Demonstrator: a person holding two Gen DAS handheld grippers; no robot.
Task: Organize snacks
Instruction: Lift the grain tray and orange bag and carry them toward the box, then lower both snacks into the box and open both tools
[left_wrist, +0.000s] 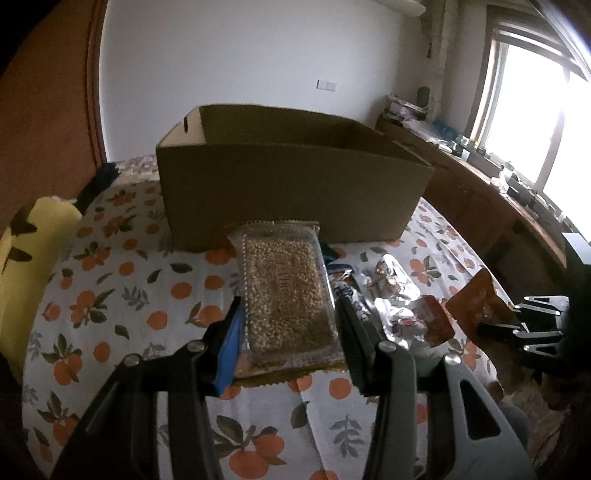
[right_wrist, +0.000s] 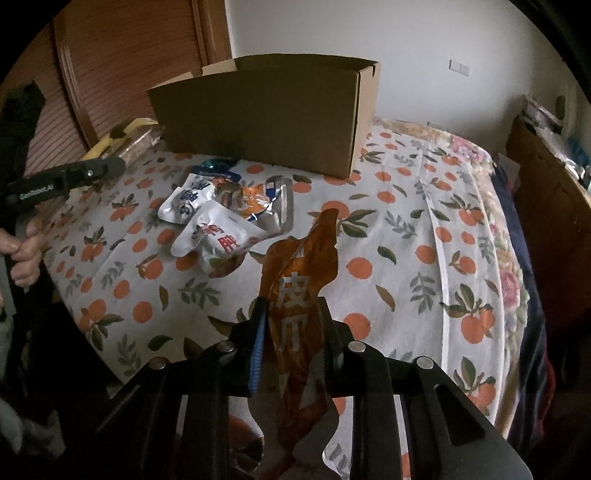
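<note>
Both tools are clenching snacks above the bed: left gripper gripping a clear grain bar packet, right gripper an orange pouch. About 3 packets are lying mid-bed, awaiting the cardboard box at the far edge.

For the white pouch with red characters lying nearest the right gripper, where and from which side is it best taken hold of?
Probably the white pouch by its flat near-left corner, coming from above on the near side. That corner lies free on the bedsheet, while its far end runs up against the pile of other packets.
</note>
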